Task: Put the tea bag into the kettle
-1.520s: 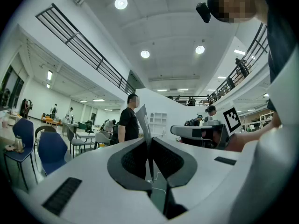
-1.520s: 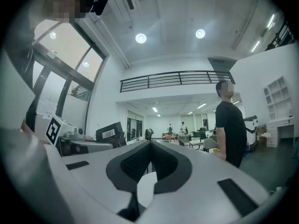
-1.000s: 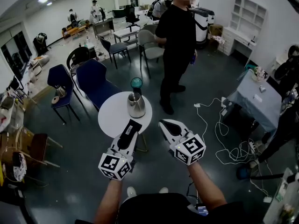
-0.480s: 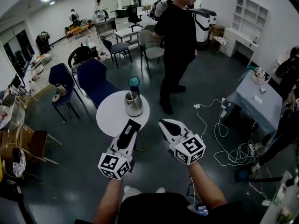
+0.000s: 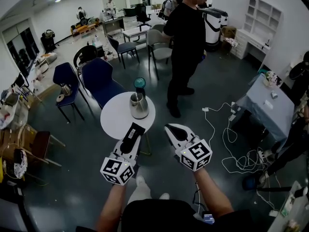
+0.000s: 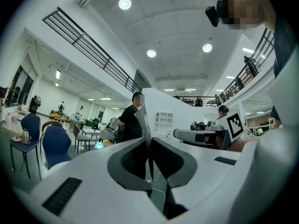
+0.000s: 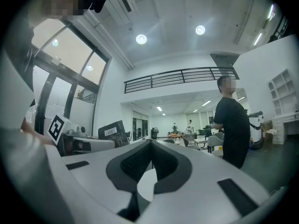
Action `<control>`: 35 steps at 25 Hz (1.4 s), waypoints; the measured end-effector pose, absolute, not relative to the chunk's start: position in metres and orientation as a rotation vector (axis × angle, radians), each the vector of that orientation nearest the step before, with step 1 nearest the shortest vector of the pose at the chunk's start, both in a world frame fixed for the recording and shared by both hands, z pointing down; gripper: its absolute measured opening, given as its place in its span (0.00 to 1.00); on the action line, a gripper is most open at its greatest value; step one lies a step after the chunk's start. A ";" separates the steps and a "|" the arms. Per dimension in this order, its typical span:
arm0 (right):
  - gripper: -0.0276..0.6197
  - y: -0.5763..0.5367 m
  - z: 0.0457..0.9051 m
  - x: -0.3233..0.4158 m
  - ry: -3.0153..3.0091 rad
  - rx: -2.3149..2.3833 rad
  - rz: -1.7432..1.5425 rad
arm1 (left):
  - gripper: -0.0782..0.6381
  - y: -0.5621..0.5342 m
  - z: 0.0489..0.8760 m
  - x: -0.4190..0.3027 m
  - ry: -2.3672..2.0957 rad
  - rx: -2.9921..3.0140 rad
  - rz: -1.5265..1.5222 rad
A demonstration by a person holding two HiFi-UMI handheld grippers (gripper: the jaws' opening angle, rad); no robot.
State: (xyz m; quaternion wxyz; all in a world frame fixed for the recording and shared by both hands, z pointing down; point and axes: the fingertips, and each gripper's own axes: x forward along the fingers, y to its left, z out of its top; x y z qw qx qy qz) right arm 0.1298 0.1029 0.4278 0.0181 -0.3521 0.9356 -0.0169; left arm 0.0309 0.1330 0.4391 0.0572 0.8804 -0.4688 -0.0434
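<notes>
A steel kettle (image 5: 139, 106) stands on a small round white table (image 5: 116, 120), with a teal round piece (image 5: 140, 83) just behind its top. My left gripper (image 5: 130, 141) hovers over the table's near edge, short of the kettle. It is shut on a flat black tea bag packet (image 5: 134, 131). That packet rises edge-on between the jaws in the left gripper view (image 6: 144, 120), and the right gripper view shows its barcode label (image 7: 112, 132). My right gripper (image 5: 167, 128) is shut with nothing in it, level with the left one and just right of the table; its own view shows the jaws (image 7: 151, 146) closed together.
A person in black (image 5: 186, 37) stands just beyond the table on the right. Two blue chairs (image 5: 99, 79) stand behind the table on the left. White cables (image 5: 227, 144) trail over the dark floor on the right, near a grey-covered table (image 5: 270, 105).
Both grippers keep the same pose and grip. The view has shifted slightly, and a shoe now shows on the floor below the grippers.
</notes>
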 end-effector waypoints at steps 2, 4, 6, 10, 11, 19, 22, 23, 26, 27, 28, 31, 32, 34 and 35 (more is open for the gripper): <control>0.07 0.101 0.429 0.132 2.904 -1.091 -0.054 | 0.16 0.130 0.440 0.034 -1.421 2.670 -0.120; 0.07 0.099 0.429 0.133 2.897 -1.092 -0.057 | 0.16 0.127 0.440 0.035 -1.420 2.671 -0.117; 0.07 0.096 0.428 0.133 2.893 -1.095 -0.062 | 0.16 0.124 0.438 0.036 -1.417 2.672 -0.120; 0.07 0.091 0.429 0.131 2.899 -1.088 -0.065 | 0.16 0.118 0.438 0.034 -1.423 2.669 -0.124; 0.07 0.090 0.430 0.130 2.901 -1.086 -0.065 | 0.16 0.117 0.439 0.033 -1.426 2.667 -0.126; 0.07 0.071 0.433 0.113 2.915 -1.082 -0.071 | 0.16 0.096 0.441 0.016 -1.426 2.647 -0.152; 0.07 0.061 0.433 0.108 2.913 -1.091 -0.070 | 0.16 0.088 0.440 0.010 -1.420 2.649 -0.157; 0.07 0.058 0.433 0.106 2.910 -1.093 -0.070 | 0.16 0.085 0.440 0.008 -1.418 2.651 -0.156; 0.07 0.044 0.434 0.098 2.911 -1.098 -0.075 | 0.16 0.072 0.439 -0.001 -1.420 2.651 -0.150; 0.07 0.039 0.434 0.095 2.913 -1.100 -0.077 | 0.16 0.067 0.438 -0.005 -1.423 2.648 -0.150; 0.07 0.033 0.435 0.092 2.914 -1.101 -0.079 | 0.16 0.062 0.437 -0.008 -1.426 2.646 -0.151; 0.07 0.016 0.436 0.084 2.914 -1.103 -0.083 | 0.16 0.044 0.438 -0.016 -1.429 2.643 -0.146; 0.07 0.011 0.436 0.081 2.915 -1.102 -0.083 | 0.16 0.038 0.439 -0.019 -1.429 2.640 -0.144; 0.07 -0.002 0.436 0.075 2.919 -1.104 -0.086 | 0.16 0.025 0.439 -0.025 -1.429 2.635 -0.145; 0.07 -0.009 0.437 0.073 2.919 -1.107 -0.089 | 0.16 0.018 0.439 -0.027 -1.427 2.634 -0.144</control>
